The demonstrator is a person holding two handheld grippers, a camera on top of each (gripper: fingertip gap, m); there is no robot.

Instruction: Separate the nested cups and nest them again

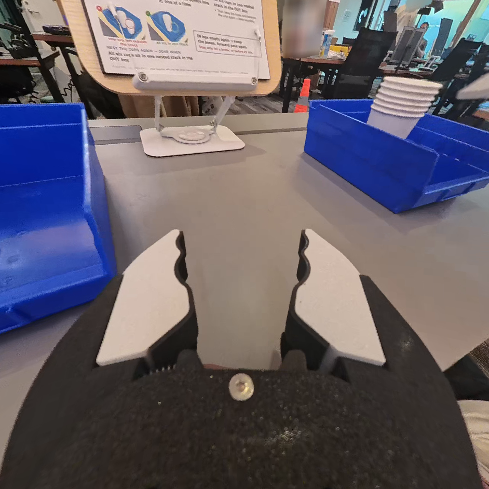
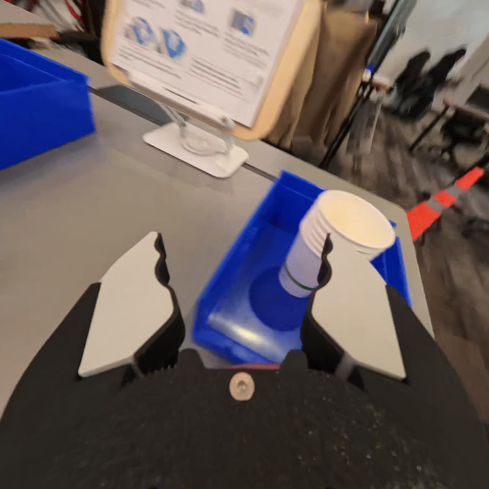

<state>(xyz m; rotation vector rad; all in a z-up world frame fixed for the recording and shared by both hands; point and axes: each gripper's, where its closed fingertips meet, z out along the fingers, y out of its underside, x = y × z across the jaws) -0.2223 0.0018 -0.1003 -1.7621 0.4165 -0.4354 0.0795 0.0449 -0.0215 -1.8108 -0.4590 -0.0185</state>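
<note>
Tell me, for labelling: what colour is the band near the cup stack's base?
Green, on the white cup stack; right wrist view shows it best.

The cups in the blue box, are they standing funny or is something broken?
Nothing looks broken. The stack of white cups leans sideways in the blue box on the right rather than standing straight. Both grippers are open and hold nothing.

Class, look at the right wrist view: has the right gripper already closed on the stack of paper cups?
No. The right gripper is open and empty, short of the stack of paper cups standing in the blue bin.
</note>
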